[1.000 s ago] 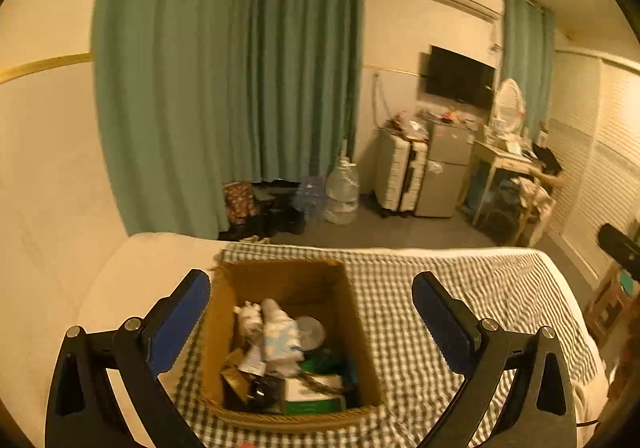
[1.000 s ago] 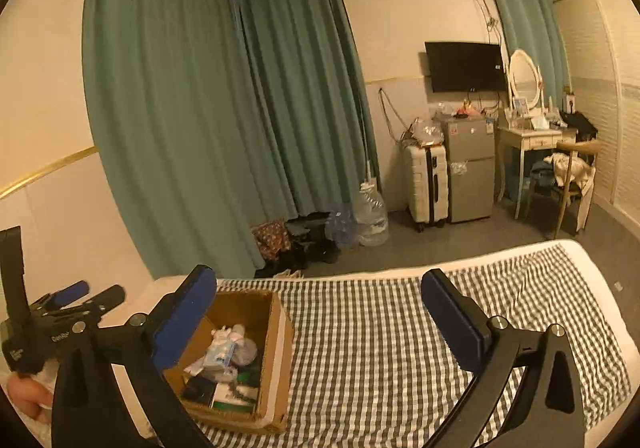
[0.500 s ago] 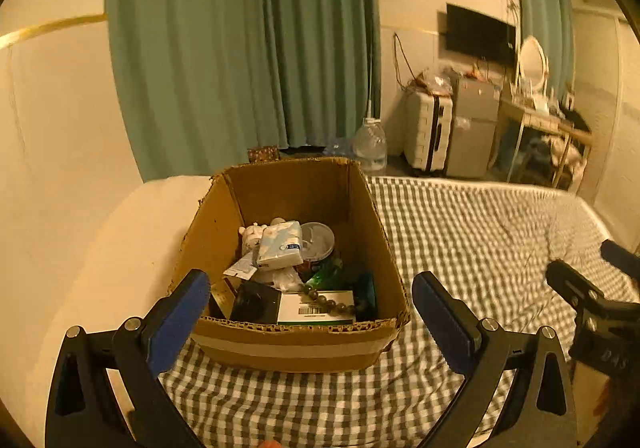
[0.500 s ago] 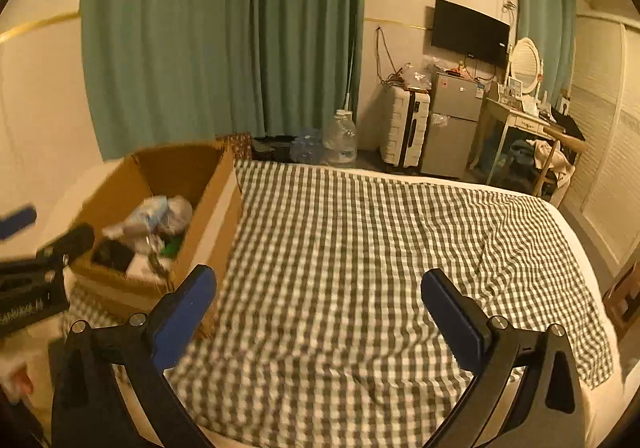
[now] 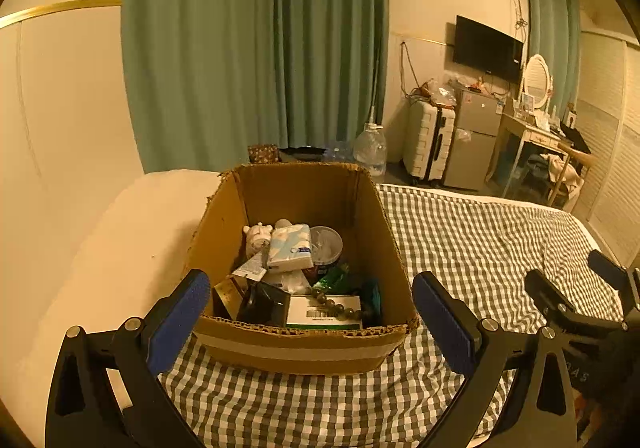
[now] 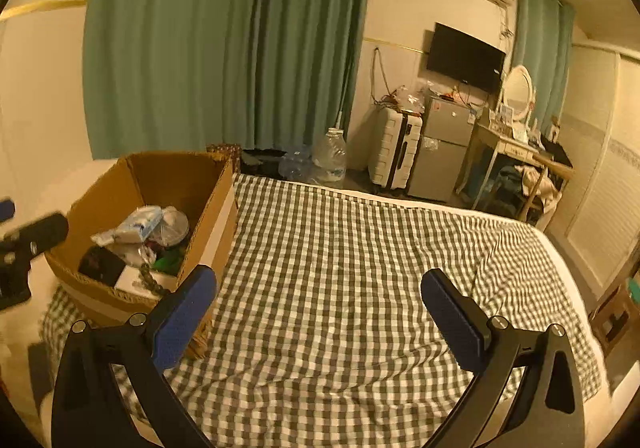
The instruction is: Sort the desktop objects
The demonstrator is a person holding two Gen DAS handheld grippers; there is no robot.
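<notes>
On the checked cloth [image 6: 340, 268] that covers the bed stands an open cardboard box [image 5: 298, 344], the landmark here. It sits at the cloth's left end, its near wall torn ragged along the top edge and banded with pale tape.

Inside the box lies a jumble of small things: a pale tissue packet [image 5: 291, 248] on top toward the back, a small white figurine [image 5: 256, 238] just left of it, and a round clear lid [image 5: 326, 244] to its right. Nearer the front wall a white carton with a barcode [image 5: 324, 312] lies flat with a string of dark beads [image 5: 338, 306] draped across it — and a black object [image 5: 264, 302] sits just left of the carton, beside something green [image 5: 332, 280] that I cannot make out.

The left tool [image 5: 310, 320] hovers in front of the box, its blue-padded fingers spread wide, one to each side of the near wall and gripping nothing. The right tool [image 6: 318, 306] is held to the right of the box over bare checked cloth, its fingers likewise released and empty — its left pad appears close to the box's right front corner.

Beyond the box hang green curtains [image 5: 256, 48]; a water jug [image 6: 330, 156], a white suitcase [image 6: 394, 152] and a small fridge [image 6: 444, 144] stand on the floor behind the bed.
</notes>
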